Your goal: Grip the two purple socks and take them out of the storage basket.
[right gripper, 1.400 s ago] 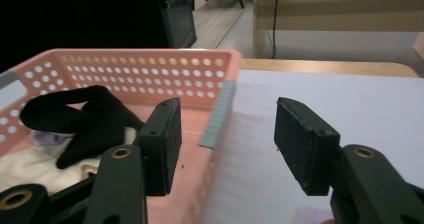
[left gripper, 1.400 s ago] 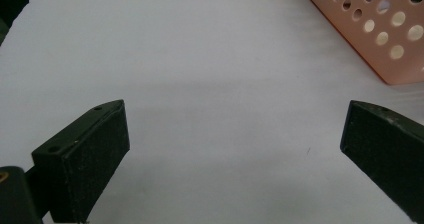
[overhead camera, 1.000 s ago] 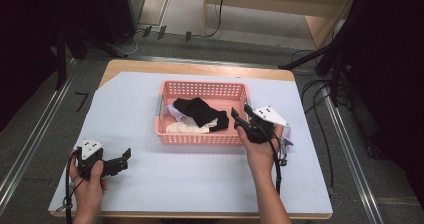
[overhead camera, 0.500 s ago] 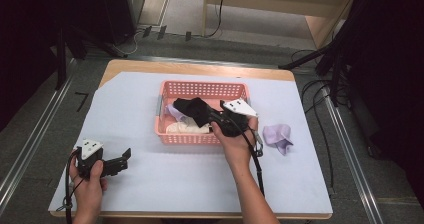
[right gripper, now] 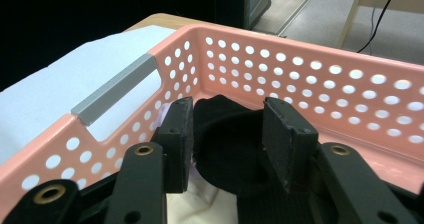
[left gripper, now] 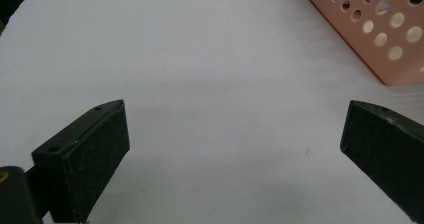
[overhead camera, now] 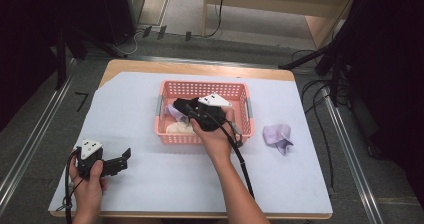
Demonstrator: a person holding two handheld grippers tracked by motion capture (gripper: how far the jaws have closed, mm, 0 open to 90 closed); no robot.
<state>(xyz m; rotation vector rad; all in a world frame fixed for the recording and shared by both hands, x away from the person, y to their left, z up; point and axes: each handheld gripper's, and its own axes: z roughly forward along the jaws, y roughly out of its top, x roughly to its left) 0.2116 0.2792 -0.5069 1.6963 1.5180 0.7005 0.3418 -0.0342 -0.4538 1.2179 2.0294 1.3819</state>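
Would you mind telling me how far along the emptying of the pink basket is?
Done: one lilac cloth lies on the table beside the basket. In hand: the right gripper is in the basket, its jaws just closing around the black garment. Left: white and lilac pieces under it. The left gripper rests open, idle.

A lilac cloth (overhead camera: 278, 135) lies crumpled on the white sheet (overhead camera: 150, 184) to the right of the basket, apart from it. The sheet covers most of the wooden counter (overhead camera: 200, 68). Beyond the far edge, cables (overhead camera: 135, 36) run across the grey floor (overhead camera: 240, 44).
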